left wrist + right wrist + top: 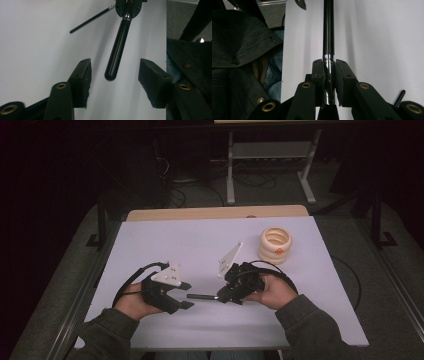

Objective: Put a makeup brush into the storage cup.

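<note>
The right gripper's fingers (pixel 329 71) clamp a black pen (pixel 117 53) near its silver band, barrel running toward frame centre. The left gripper's fingers (pixel 115 82) stand half open around its free end, not touching. Judged step: handover or pulling apart; next, close squarely. The ringed cream cup (pixel 275 245), upper right on the tabletop (pixel 200 240), looks empty.

One black rod (pixel 202 296), one cream ringed holder (pixel 275 245), two tongs, left (pixel 186 295) and right (pixel 223 296).
</note>
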`<state>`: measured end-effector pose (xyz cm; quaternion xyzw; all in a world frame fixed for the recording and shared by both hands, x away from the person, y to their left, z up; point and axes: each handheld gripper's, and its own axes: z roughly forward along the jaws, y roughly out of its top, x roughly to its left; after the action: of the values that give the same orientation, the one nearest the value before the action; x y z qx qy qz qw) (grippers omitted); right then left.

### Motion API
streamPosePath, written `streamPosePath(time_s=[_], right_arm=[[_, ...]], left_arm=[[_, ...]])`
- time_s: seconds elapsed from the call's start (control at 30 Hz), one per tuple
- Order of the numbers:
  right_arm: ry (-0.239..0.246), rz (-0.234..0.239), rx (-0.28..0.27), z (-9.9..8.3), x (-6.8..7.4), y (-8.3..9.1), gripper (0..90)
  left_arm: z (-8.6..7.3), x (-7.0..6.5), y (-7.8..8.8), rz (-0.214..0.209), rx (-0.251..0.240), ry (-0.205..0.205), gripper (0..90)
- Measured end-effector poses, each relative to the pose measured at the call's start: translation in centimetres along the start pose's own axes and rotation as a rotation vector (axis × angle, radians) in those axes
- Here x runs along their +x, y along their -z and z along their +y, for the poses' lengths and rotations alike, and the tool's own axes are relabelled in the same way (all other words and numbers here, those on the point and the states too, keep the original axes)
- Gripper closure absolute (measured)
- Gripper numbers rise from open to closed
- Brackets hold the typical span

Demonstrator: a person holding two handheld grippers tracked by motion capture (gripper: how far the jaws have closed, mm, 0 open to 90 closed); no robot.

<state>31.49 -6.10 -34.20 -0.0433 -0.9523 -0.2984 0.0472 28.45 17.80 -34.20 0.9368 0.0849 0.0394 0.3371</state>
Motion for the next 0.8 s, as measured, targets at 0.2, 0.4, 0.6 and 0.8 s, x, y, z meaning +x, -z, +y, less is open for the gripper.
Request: streamPosePath(time_s=[0.2,0.4,0.6,0.8], right_arm=[[0.020,0.012,0.006,0.1,0.4,-0.3,77.2],[0.034,0.039,0.025,0.2,0.8,-0.9,77.3],[0.048,0.050,0.033,0.4,1.0,-1.1,77.3],[0.063,0.048,0.037,0.5,1.3,-1.2,77.2]], left_arm=[[0.6,-0.1,-0.8,-0.043,0.029,-0.033,54.9],[0.9,-0.4,-1.6,-0.091,0.071,-0.078,72.3],[0.9,-0.5,-2.2,-0.125,0.111,-0.095,75.6],[0.8,-0.7,-2.4,-0.126,0.118,-0.108,79.0]])
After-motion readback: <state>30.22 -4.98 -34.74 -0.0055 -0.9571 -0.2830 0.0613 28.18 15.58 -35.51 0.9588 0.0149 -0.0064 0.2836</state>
